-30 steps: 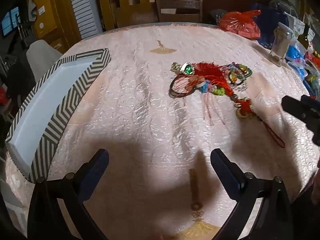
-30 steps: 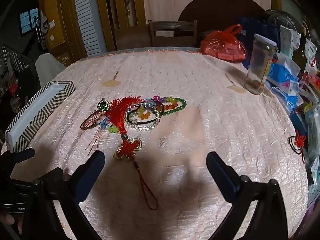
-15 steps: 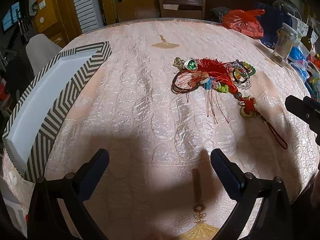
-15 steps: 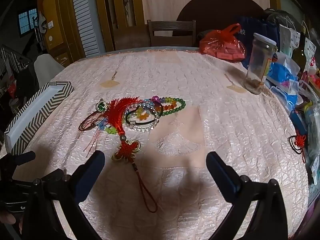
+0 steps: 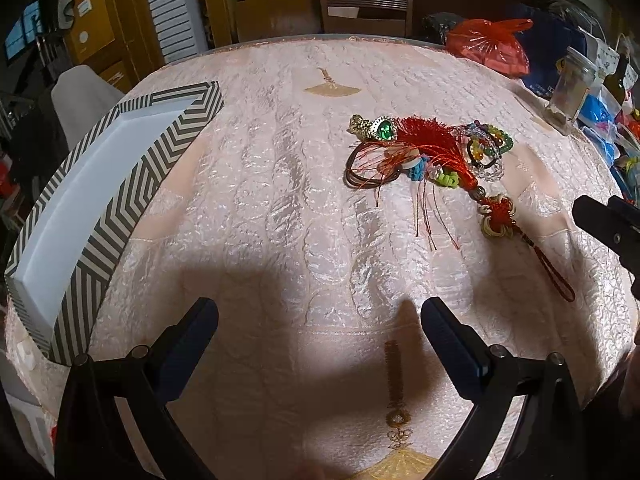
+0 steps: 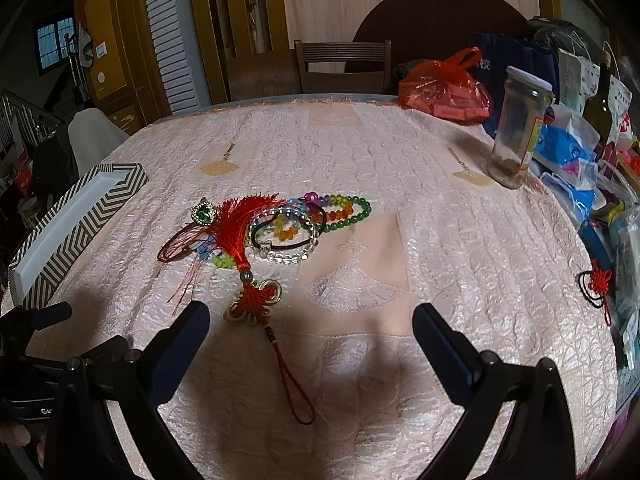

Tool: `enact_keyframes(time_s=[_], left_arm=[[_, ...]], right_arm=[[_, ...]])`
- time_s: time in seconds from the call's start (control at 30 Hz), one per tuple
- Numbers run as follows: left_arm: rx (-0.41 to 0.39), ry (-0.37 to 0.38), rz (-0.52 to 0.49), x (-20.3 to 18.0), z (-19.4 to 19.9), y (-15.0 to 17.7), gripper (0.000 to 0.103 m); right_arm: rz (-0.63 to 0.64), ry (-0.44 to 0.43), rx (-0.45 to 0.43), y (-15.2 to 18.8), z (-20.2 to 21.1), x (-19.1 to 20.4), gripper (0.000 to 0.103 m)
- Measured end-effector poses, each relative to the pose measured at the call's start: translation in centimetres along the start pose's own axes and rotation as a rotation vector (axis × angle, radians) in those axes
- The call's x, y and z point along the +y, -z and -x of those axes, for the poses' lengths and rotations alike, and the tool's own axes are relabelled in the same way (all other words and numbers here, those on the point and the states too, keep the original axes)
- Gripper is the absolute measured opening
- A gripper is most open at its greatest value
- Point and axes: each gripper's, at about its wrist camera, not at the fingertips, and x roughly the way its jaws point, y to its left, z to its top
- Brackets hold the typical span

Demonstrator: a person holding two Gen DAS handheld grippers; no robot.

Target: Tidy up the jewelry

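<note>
A heap of jewelry lies mid-table: a red tassel with a knot charm, a green-stone brooch, bead bracelets and dark bangles. An empty box with grey chevron sides stands at the left edge. My left gripper is open, short of the heap and between it and the box. My right gripper is open, just short of the knot charm. Neither holds anything.
A glass jar, a red plastic bag, blue packets and a dark bottle crowd the table's right side. A small red knot charm lies at the right edge. A wooden chair stands behind the pink tablecloth.
The left gripper has tilted or drawn back a little, so the heap and box sit lower in its view. The right gripper barely moved. Both stay open.
</note>
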Motion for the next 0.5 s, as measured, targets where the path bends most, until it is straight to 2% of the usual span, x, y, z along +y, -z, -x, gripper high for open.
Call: enact_keyframes(time_s=[0.5], left_arm=[[-0.007, -0.011, -0.004, -0.16, 0.42, -0.42, 0.103]], right_arm=[[0.002, 0.009, -0.004, -0.06, 0.16, -0.1, 0.103]])
